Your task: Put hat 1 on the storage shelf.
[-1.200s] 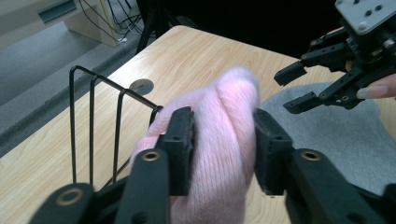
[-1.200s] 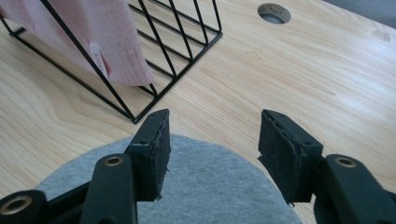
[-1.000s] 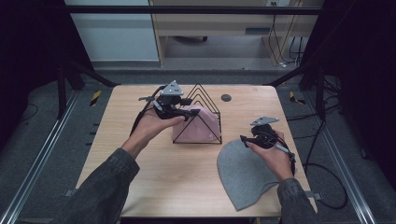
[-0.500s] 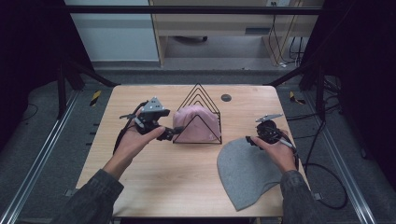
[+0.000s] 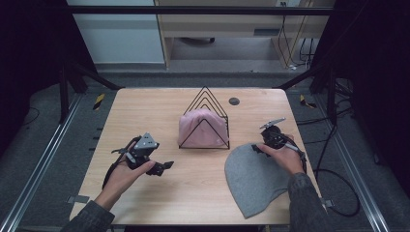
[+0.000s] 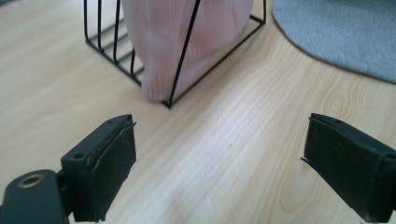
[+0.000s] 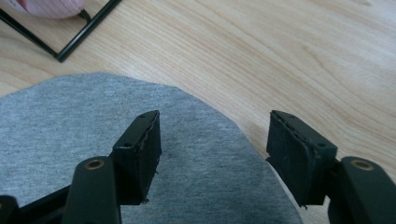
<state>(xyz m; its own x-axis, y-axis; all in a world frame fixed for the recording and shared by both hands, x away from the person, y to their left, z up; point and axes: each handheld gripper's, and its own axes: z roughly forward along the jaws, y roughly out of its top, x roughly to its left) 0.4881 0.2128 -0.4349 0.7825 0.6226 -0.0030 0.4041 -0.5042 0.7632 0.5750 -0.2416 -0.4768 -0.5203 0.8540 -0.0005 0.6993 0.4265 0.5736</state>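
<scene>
Pink knitted cloth sits tucked inside the black wire triangular rack mid-tabletop. The left claw hovers wide, empty, near the rack's front corner. The right claw, also wide, hangs over the flat grey fabric piece's edge.

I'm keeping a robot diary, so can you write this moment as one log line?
left tongs: open, empty | right tongs: open over grey hat | pink hat: in wire rack
</scene>
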